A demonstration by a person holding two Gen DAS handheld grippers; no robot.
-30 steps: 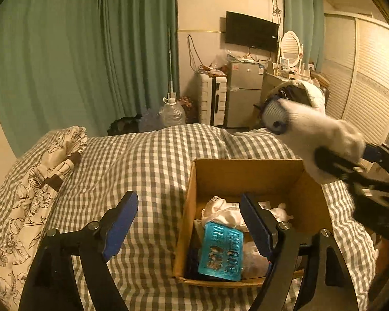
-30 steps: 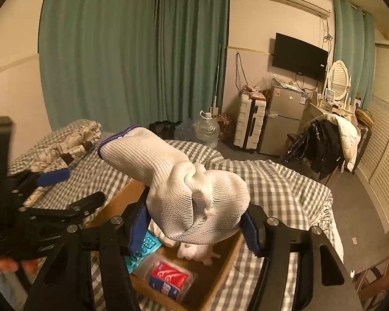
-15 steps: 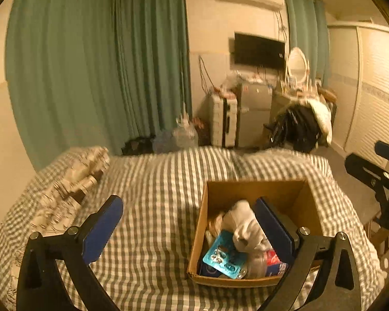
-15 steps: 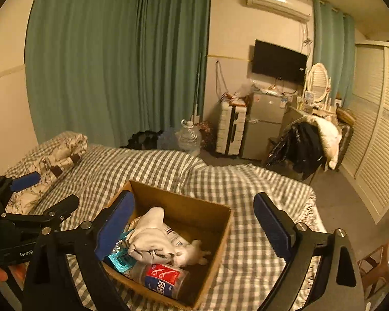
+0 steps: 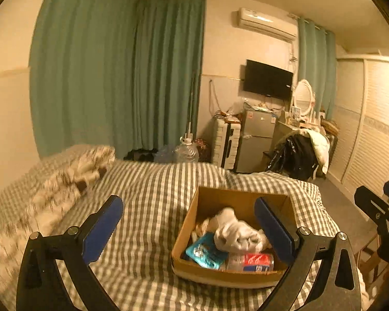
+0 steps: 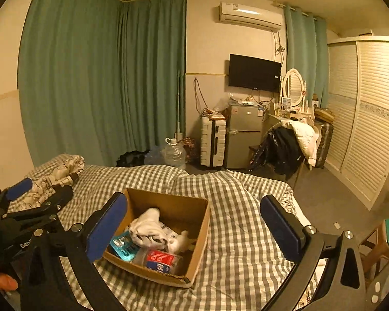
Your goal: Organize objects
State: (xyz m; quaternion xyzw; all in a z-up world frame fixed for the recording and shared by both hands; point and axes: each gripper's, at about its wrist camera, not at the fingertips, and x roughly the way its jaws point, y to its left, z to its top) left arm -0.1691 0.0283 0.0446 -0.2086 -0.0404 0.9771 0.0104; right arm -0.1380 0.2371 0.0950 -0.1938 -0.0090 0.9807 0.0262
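An open cardboard box sits on the checked bed. Inside lie a white glove, a teal packet, a plastic bottle with a red label and a small white toy. My left gripper is open and empty, held above and in front of the box. My right gripper is open and empty, above the box's near right side. The left gripper also shows at the left edge of the right wrist view.
The checked bed cover spreads around the box. A floral pillow lies at the far left. Beyond the bed stand a water jug, a white suitcase, a small fridge and a chair with clothes. A stool stands at right.
The right gripper opened and let the white glove go into the box. Both grippers have since pulled back and up, away from the box.
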